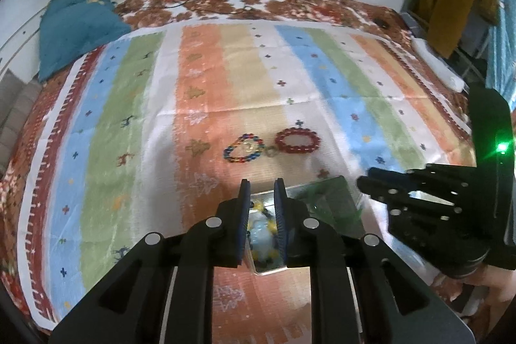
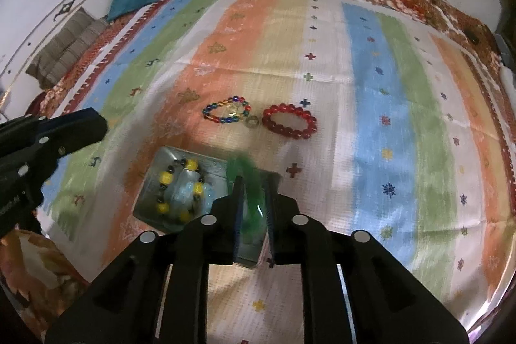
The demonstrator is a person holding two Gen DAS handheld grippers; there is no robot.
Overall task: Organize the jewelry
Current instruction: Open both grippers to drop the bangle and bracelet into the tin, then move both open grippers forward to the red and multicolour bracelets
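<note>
Right gripper (image 2: pixel 254 205), jaws slightly parted, straddles green bracelet (image 2: pixel 245 179) over tray (image 2: pixel 154 179); left gripper (image 1: pixel 262 199) similar, empty; bracelet could snag a pad and miss the tray.

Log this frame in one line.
left gripper: slightly apart, empty, over tray | right gripper: green piece between jaws, grip unclear | tray: yellow-black bracelet inside | cloth: red bracelet, multicolour bracelet, ring

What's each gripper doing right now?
Left gripper: slightly open, empty.
Right gripper: slightly open; blurred green jewelry piece between its jaws, apparently loose.
</note>
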